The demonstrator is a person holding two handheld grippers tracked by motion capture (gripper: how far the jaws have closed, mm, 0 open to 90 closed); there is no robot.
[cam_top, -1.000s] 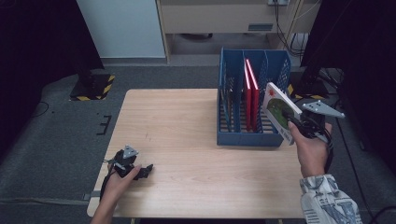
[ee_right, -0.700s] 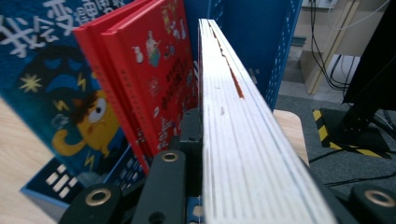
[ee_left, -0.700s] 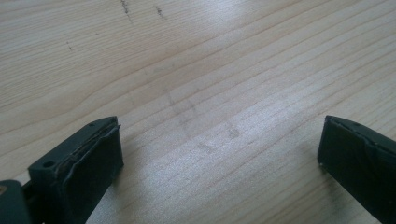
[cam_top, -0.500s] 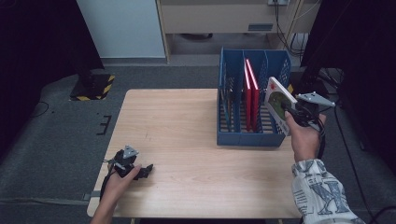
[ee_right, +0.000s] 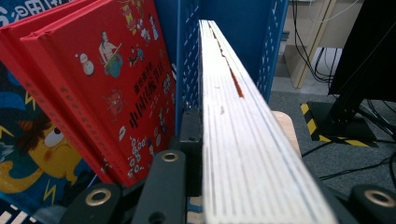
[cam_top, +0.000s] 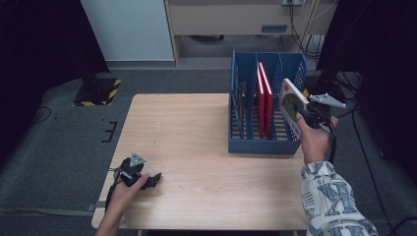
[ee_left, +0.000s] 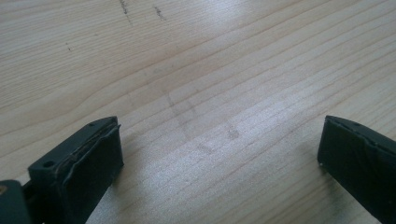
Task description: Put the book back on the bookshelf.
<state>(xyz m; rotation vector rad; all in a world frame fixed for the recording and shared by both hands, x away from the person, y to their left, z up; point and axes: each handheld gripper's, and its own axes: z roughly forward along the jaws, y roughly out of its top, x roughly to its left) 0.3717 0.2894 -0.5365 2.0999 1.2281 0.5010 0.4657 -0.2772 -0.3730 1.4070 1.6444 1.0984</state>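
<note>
The book (ee_right: 243,140) hides the right hand-held gripper's (ee_right: 243,196) far jaw; its cover art is blurred.

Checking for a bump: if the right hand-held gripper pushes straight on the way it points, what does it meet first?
Probably the blue rack: the book it grips points into the rack's right-hand slot, though depth is unclear.

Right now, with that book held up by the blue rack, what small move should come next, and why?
Probably lower the book into the rightmost slot of the blue file rack. The right gripper is shut on it, holding it tilted above the rack's right end. In the right gripper view its page edge lines up right of the divider, beside the red books. The left gripper rests open on the table.
</note>
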